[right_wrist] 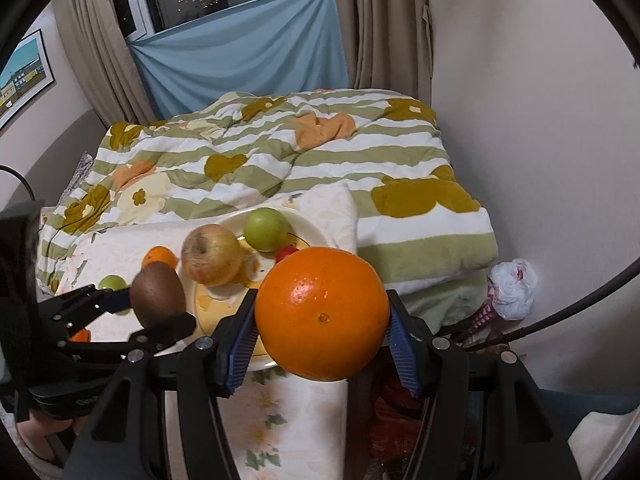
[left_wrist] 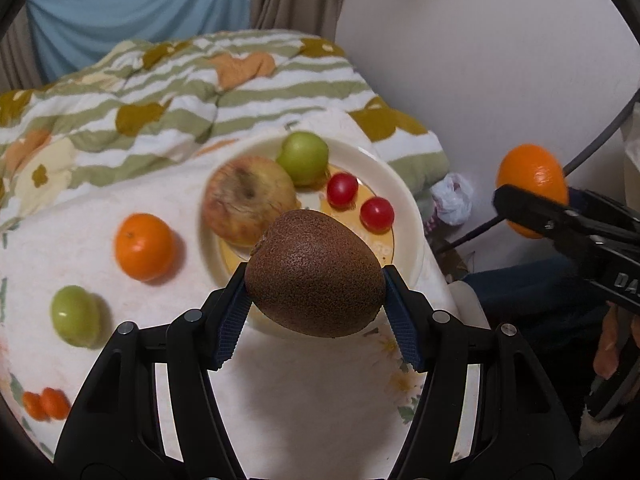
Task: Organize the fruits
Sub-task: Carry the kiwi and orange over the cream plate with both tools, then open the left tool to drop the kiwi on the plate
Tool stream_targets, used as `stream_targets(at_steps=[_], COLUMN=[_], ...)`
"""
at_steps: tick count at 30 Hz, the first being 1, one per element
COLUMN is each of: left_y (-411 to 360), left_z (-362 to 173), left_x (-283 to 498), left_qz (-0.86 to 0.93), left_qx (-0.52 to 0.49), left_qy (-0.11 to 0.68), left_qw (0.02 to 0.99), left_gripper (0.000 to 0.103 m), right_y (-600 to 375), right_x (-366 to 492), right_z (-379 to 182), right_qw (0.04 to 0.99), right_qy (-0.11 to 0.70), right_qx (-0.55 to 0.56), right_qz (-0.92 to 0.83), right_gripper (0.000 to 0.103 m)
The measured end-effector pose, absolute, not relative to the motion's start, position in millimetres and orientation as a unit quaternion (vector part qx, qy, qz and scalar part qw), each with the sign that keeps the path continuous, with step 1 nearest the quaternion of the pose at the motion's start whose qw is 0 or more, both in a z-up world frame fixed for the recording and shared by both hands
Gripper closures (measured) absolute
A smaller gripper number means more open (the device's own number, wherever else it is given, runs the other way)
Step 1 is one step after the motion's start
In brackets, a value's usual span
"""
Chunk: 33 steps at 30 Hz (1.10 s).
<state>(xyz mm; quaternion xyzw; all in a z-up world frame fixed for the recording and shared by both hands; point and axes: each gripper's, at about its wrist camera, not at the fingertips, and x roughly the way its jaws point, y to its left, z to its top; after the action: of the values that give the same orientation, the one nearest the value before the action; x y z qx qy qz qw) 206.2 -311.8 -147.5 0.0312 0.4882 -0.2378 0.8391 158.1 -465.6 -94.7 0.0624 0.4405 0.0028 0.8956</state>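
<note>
Your left gripper (left_wrist: 316, 292) has the kiwi (left_wrist: 316, 276) clamped between both jaws, long axis running roughly across from pad to pad, its stem nub tilted up toward the left jaw. It's brown and fuzzy with speckled skin, no visible damage. Just beyond those jaws sits the plate (left_wrist: 404, 200) with a blotchy apple (left_wrist: 248, 204), a green plum (left_wrist: 304, 158) and two cherry tomatoes (left_wrist: 342, 189). Off to the left of the jaws, a small orange (left_wrist: 145, 246) and another green plum (left_wrist: 75, 315) lie on the white cloth (left_wrist: 80, 232). Your right gripper (right_wrist: 322, 320) is squeezing a big glossy orange (right_wrist: 322, 312), jaws spread wide around it, navel facing the camera, held off the plate's right edge.
</note>
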Motion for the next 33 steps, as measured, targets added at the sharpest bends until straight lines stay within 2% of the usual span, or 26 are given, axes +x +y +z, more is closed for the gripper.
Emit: stream_targets(at_steps=[9, 19, 21, 22, 33], left_y=[-329, -336, -336, -336, -298], left_z=[-188, -201, -196, -193, -151], left_x=[229, 233, 233, 232, 213], left_qz=[-0.221, -0.21, -0.212, -0.211, -0.185], left_qx=[0.051, 0.064, 0.065, 0.066, 0.036], left_qy=[0.532, 0.552, 0.546, 0.542, 0.523], left_qw=[0.816, 0.804, 0.808, 0.811, 0.831], left_gripper=[0.032, 0.031, 0.016, 0.0, 0.0], right_y=[-485, -494, -493, -493, -486], right_x=[158, 155, 154, 154, 153], right_z=[-113, -121, -119, -118, -105], right_qw=[0.888, 0.885, 0.886, 0.887, 0.894], right_qy=[0.454, 0.455, 0.453, 0.452, 0.439], right_qx=[0.076, 0.092, 0.092, 0.092, 0.09], right_qz=[-0.006, -0.013, -0.016, -0.017, -0.008], right_gripper=[0.047, 0.047, 0.047, 0.047, 0.047])
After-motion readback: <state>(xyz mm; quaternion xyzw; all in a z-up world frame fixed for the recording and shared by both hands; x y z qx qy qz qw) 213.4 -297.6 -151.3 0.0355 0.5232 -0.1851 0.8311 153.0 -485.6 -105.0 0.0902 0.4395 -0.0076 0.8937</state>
